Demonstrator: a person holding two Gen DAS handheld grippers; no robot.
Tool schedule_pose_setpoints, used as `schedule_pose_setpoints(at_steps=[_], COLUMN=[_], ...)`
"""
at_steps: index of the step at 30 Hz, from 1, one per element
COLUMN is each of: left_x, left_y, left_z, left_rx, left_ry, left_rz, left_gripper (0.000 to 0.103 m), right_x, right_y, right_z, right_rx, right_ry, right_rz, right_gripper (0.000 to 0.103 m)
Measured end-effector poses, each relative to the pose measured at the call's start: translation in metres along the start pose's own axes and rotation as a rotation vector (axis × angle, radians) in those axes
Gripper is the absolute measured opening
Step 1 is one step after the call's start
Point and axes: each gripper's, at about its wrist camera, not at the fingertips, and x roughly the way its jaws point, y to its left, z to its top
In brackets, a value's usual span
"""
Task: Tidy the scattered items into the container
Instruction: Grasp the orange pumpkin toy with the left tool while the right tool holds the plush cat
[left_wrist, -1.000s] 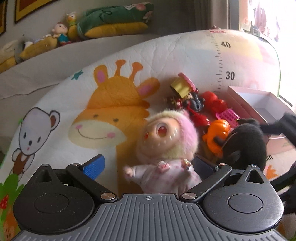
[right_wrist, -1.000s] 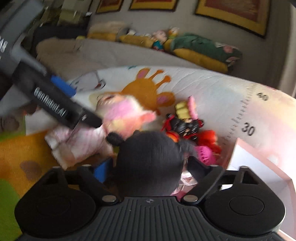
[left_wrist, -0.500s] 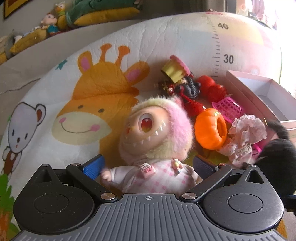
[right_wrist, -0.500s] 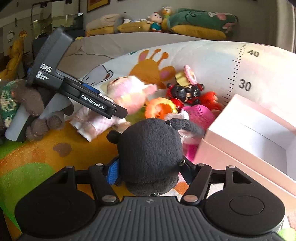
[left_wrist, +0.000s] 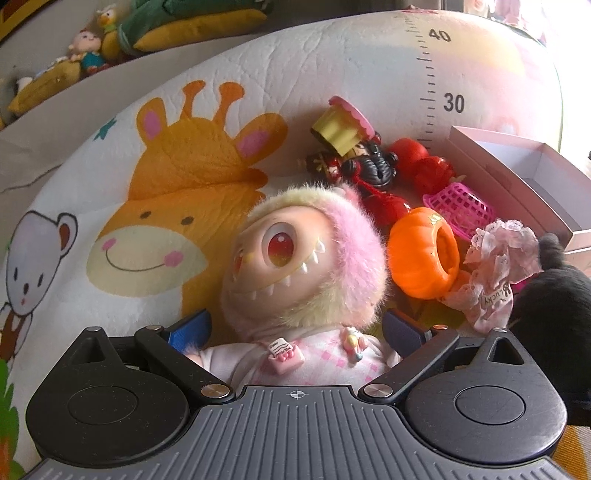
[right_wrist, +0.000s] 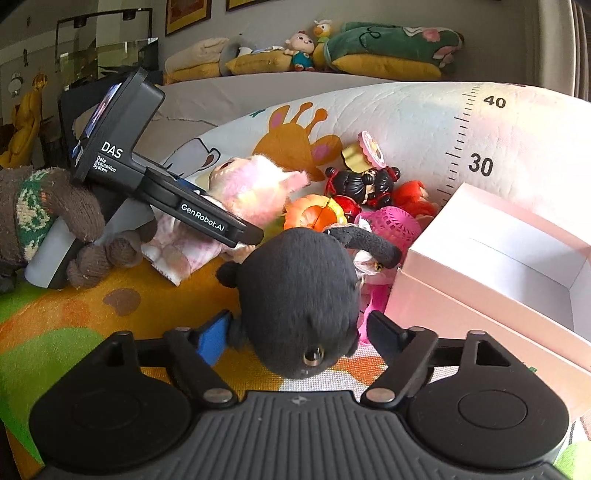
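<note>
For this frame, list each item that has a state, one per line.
Left tool: shut on the furry doll.
Right tool: shut on the black plush.
Pink box: open, empty.
Orange pumpkin: on its side.
Pink basket: tipped over.

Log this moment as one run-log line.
left tool: shut on pink-haired doll | right tool: shut on black plush | pink box: empty

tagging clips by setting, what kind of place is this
Most likely a home, a child's play area. A cartoon play mat with a printed height scale covers the floor, small toys lie scattered beside a pink box, and plush toys line a ledge behind.
</note>
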Motion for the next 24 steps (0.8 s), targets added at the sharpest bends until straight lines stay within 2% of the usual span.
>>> schedule_pose_setpoints(at_steps=[4,8,11,12,14,19,24], left_x=[0.000,-0.003,-0.011,-0.013,-0.015,-0.006,0.000], left_y=[-0.001,-0.001,0.000,0.000,-0.001,-0.002,-0.009], left_z=[0.000,0.002,0.001,0.000,-0.002,-0.002,0.000], left_rx=[0.004,0.010,0.002,0.000,0.003,-0.015,0.021], left_ry=[-0.004,-0.022,-0.029,-0.031,-0.036,-0.020,-0.017], left_rz=[0.005,0.011,-0.022,-0.039,-0.055,-0.051,-0.050], left_gripper=[0.099,0.086,0.081,0.080,0.081,0.093,0.092], right_x=[0.006,0.012,0.012,0.011,0.011,0.012,0.022], right_y=[0.002,0.007,0.010,0.010,0.009,0.007,0.008], right_z=[0.003,0.007,0.007,0.007,0.006,0.008,0.011], right_rx=[0.002,-0.011,-0.030,-0.033,-0.032,-0.025,-0.019], right_ry=[-0.018,-0.033,-0.033,-0.032,-0.030,-0.028,-0.025], right_rz=[-0.002,-0.002,-0.007,-0.007,-0.005,-0.005,-0.011], right_gripper=[0.083,0.082,0.069,0.068,0.067,0.067,0.071])
